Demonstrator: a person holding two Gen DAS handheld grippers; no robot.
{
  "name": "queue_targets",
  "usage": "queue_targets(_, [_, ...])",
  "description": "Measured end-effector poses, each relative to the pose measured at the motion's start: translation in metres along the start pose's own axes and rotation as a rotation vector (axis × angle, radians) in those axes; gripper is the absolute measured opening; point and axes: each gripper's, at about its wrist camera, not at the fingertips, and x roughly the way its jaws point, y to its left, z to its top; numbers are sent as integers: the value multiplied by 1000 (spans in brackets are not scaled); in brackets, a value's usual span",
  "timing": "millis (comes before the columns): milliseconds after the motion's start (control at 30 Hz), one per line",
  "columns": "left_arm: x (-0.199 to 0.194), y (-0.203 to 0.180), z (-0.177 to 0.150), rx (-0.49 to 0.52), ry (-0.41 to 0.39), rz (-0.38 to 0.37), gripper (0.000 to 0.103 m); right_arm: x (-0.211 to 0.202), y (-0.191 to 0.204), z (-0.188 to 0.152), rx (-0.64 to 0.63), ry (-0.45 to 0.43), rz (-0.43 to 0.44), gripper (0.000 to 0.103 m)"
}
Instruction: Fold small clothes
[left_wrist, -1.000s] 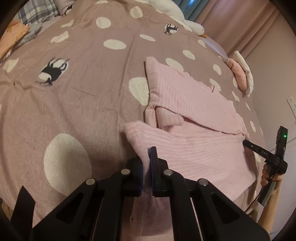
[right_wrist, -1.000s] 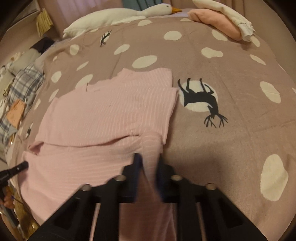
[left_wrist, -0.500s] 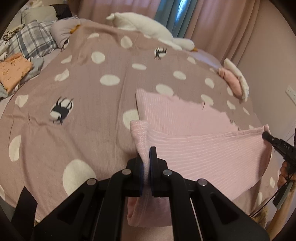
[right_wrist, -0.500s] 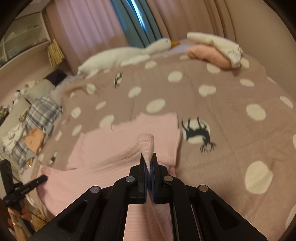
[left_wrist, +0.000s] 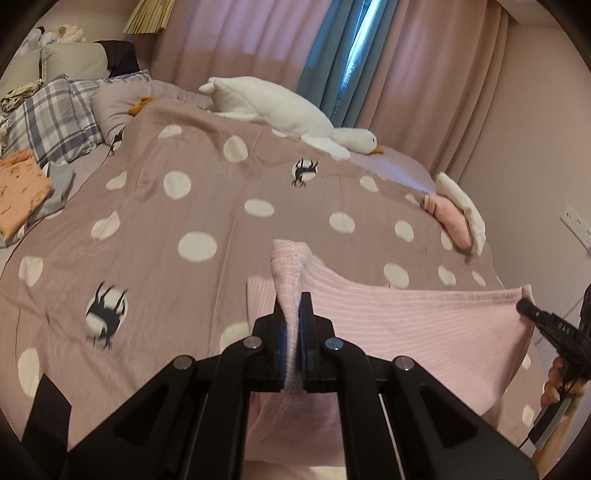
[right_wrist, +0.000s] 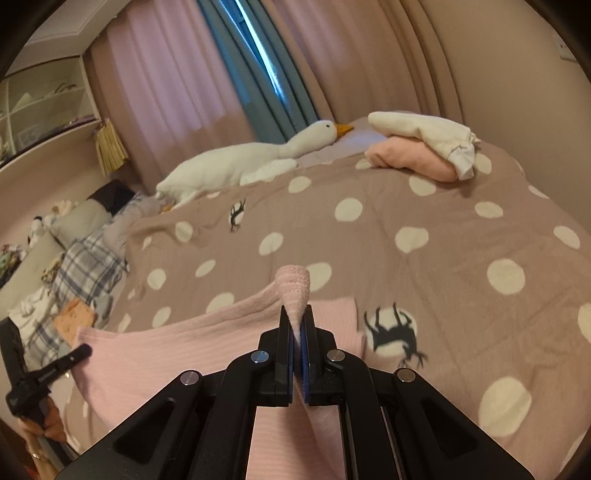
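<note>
A pink ribbed garment (left_wrist: 406, 325) hangs stretched between both grippers above the spotted bedspread (left_wrist: 207, 206). My left gripper (left_wrist: 291, 314) is shut on its left hem corner, which pokes up between the fingers. My right gripper (right_wrist: 296, 325) is shut on the other hem corner (right_wrist: 293, 291). In the left wrist view the right gripper's tip (left_wrist: 532, 314) shows at the far end of the taut edge. In the right wrist view the left gripper's tip (right_wrist: 74, 356) shows at the garment's (right_wrist: 177, 347) left end. The garment's lower part lies hidden under the lifted fold.
A white goose plush (left_wrist: 288, 114) lies at the head of the bed. Folded pink and white clothes (right_wrist: 424, 151) sit near the right edge. Plaid pillows (left_wrist: 51, 114) and an orange garment (left_wrist: 18, 199) lie at the left. Curtains (right_wrist: 229, 85) hang behind.
Both grippers closed on the garment's near hem corners and lifted them up off the bed. The pink cloth now hangs taut between them, and the views tilted up toward the curtains.
</note>
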Motion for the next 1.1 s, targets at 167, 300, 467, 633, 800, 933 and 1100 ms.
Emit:
queue_targets(167, [16, -3, 20, -15, -18, 11, 4, 13, 1, 12, -8, -18, -24, 5])
queue_targets(300, [38, -3, 30, -9, 8, 31, 4, 28, -4, 20, 15, -8, -20, 5])
queue_targets(467, [70, 3, 38, -32, 67, 46, 4, 55, -11, 28, 31, 19, -29, 5])
queue_targets(633, [101, 6, 38, -35, 124, 73, 4, 84, -21, 25, 46, 70, -71, 5])
queue_targets(800, [126, 12, 35, -39, 181, 97, 4, 108, -26, 21, 37, 118, -88, 5])
queue_targets(933, [140, 17, 35, -45, 207, 110, 4, 119, -26, 21, 24, 132, -98, 5])
queue_targets(1100, [158, 23, 30, -39, 246, 140, 4, 131, -28, 17, 20, 155, -127, 5])
